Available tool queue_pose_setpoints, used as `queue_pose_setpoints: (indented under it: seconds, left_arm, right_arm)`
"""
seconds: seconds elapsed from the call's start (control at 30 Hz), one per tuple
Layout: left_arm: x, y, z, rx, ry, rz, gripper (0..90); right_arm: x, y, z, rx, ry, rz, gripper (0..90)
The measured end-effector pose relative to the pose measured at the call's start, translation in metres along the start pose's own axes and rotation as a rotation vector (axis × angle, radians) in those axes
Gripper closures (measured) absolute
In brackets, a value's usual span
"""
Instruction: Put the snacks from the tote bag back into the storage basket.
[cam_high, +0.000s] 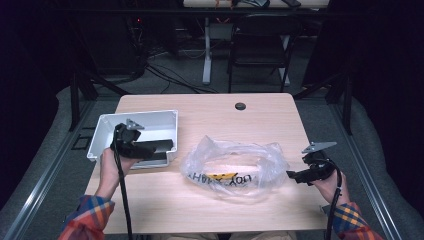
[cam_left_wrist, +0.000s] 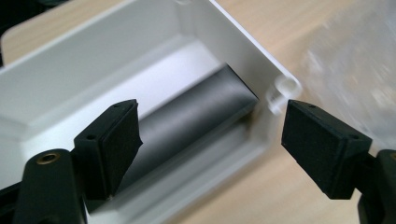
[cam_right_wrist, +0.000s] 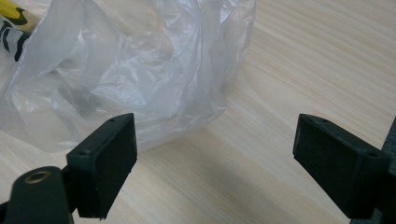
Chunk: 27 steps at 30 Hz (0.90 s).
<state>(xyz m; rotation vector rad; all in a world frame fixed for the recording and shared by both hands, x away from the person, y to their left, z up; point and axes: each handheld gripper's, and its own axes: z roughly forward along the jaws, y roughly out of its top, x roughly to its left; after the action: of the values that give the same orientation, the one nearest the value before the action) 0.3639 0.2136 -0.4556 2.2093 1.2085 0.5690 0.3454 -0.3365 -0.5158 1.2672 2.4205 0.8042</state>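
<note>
Table: pale wood grain, with a dark round grommet near its far edge.
Bag: clear crumpled plastic lying mid-table, between the bin and the right tongs; the high view shows yellow and black print through it, mirrored letters that I cannot read with any surety; the right gripper view shows its wrinkled near end and a scrap of the yellow and black print.
Bin: white, open-topped, at the table's left.
Block: dark grey, long and flat-faced, lying inside the bin along its near wall; the left gripper view shows it plainly, the high view as a dark shape beneath the tongs.
Left tongs: over the bin's near corner, spread wide, nothing between the pads.
Right tongs: agape above bare table, just beside the bag's edge, not touching it.
</note>
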Motion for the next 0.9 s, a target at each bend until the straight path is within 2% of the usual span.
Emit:
queue_pose_setpoints:
  seconds: [0.13, 0.37, 0.43, 0.5, 0.7, 0.9]
  left_arm:
    - [-0.013, -0.019, -0.007, 0.015, -0.029, 0.005, 17.8]
    - [-0.03, -0.048, -0.014, 0.027, -0.034, 0.015, 17.3]
    - [-0.035, -0.055, -0.015, 0.033, -0.038, 0.028, 17.4]
    - [-0.04, -0.062, -0.017, 0.025, -0.049, 0.024, 17.3]
    - [-0.045, -0.078, -0.016, 0.015, -0.068, -0.008, 16.4]
    - [-0.045, -0.085, -0.008, 0.035, -0.089, -0.008, 15.7]
  right_arm:
    - [0.001, 0.0, 0.001, 0.003, 0.001, -0.003, 13.1]
    - [0.001, 0.0, 0.002, 0.006, 0.0, -0.011, 13.2]
    - [0.001, -0.001, 0.002, 0.006, -0.001, -0.009, 13.2]
    - [0.002, -0.001, 0.003, 0.006, -0.006, -0.01, 13.4]
    - [0.002, -0.001, 0.004, 0.006, -0.003, -0.011, 13.4]
    - [0.002, -0.001, 0.006, 0.009, -0.005, -0.018, 13.3]
